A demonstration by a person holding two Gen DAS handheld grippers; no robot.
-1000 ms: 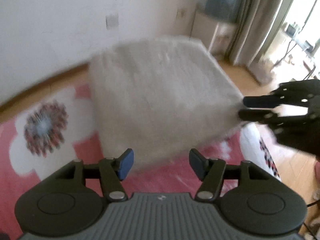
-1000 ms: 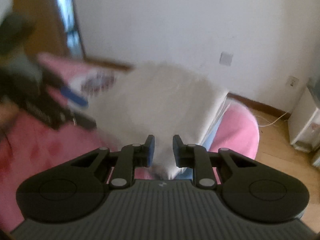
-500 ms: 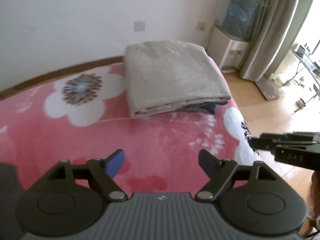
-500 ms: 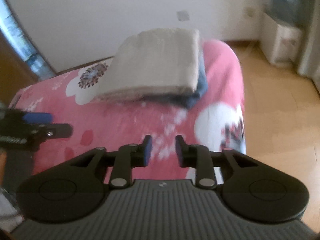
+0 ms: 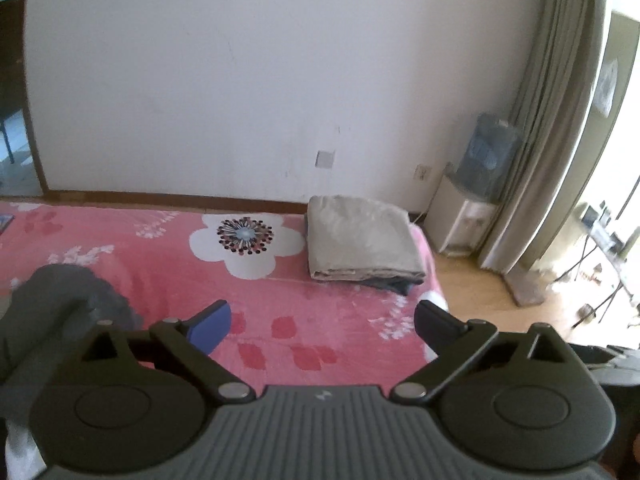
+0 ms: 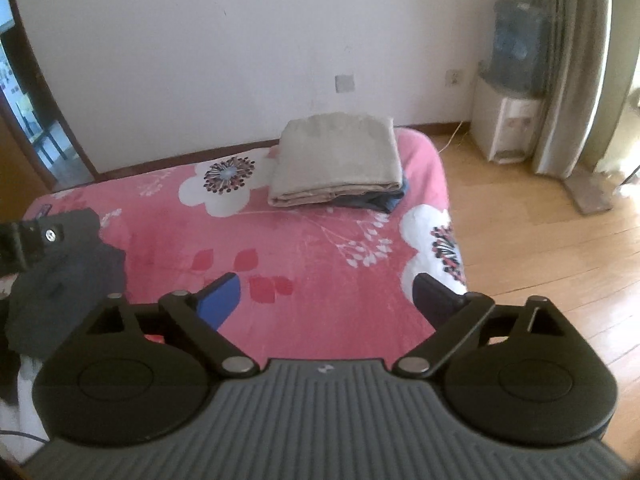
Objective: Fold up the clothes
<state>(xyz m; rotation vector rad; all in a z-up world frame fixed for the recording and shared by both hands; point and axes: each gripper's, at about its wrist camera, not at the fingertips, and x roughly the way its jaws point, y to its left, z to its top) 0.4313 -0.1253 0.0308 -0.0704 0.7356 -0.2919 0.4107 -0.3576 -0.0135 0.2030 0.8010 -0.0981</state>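
Daylight entered from the window at the right edge, where the left wrist view was overexposed to white. Glare lay on the wooden floor. Fisheye distortion bowed the curtain and door frame; corners were vignetted black. Both views were slightly soft, the wall evenly lit.
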